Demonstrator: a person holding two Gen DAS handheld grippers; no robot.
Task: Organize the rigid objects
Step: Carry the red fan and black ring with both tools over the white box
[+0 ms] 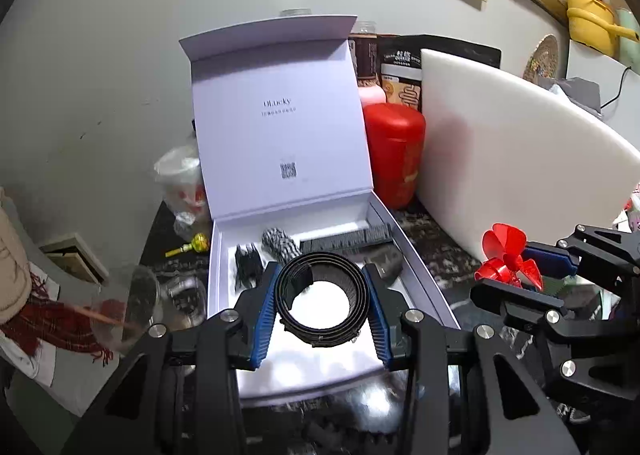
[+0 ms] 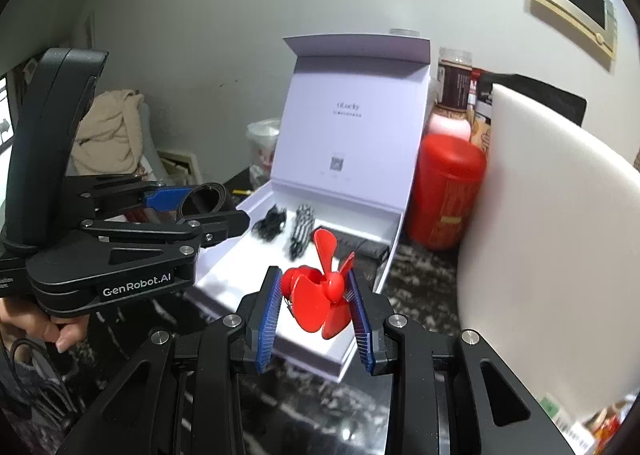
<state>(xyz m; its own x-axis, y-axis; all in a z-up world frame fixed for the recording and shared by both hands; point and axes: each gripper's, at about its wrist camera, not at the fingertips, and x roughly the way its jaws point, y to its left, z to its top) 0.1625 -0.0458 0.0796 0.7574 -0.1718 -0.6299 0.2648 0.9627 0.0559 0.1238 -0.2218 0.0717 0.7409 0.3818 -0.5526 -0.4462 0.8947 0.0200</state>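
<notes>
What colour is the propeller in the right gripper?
Red; the propeller shows best in the right wrist view.

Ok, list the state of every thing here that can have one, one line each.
White box: lid open, standing upright.
Left gripper: shut on the black ring.
Right gripper: shut on the red propeller.
Red canister: upright, capped.
White board: leaning on edge.
Brown-lidded jar: upright, lid on.
</notes>
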